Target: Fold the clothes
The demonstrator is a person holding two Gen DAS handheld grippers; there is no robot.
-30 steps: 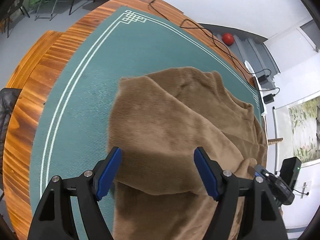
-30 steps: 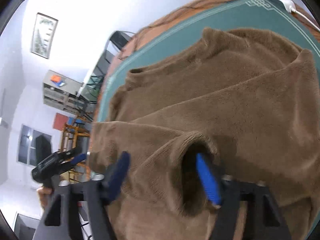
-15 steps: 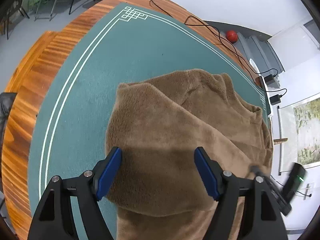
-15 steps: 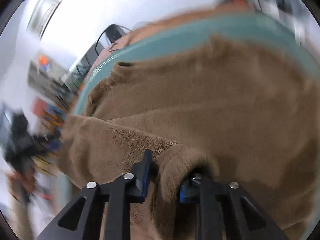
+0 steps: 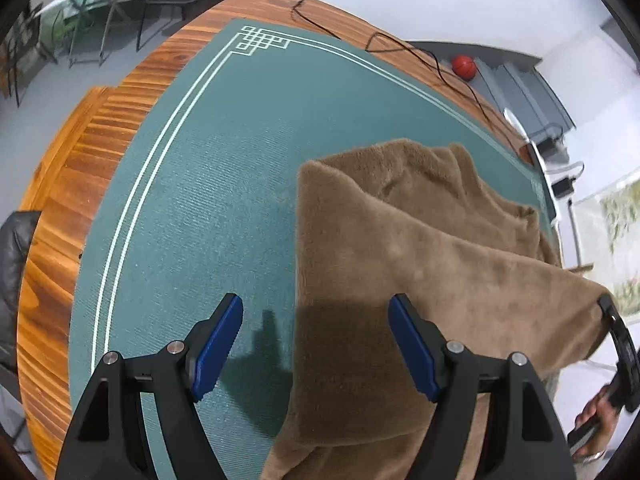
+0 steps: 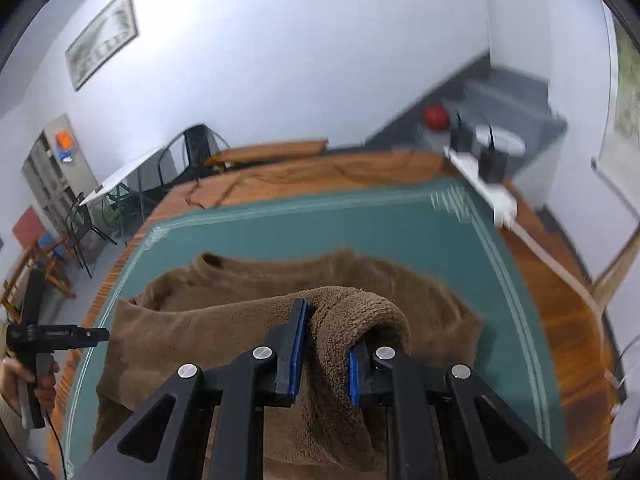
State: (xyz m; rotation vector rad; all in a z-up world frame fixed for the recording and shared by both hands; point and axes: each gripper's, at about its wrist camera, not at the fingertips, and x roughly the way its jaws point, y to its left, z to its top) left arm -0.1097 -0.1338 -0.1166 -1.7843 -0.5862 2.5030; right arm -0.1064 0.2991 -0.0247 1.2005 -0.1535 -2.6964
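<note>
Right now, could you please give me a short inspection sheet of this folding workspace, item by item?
Surface: green mat with pale border lines on a wooden table.
Job's things: one brown fleece garment lying on the mat, one end of it lifted.
Clutter: white power strip at the table's far edge.
Grippers: left tongs open above the garment's edge, gripping nothing; right tongs shut on a bunched fold of the garment.
Cables: black cable trailing along the table's far edge.
Surroundings: red ball on grey steps, chairs, framed picture on a white wall.
</note>
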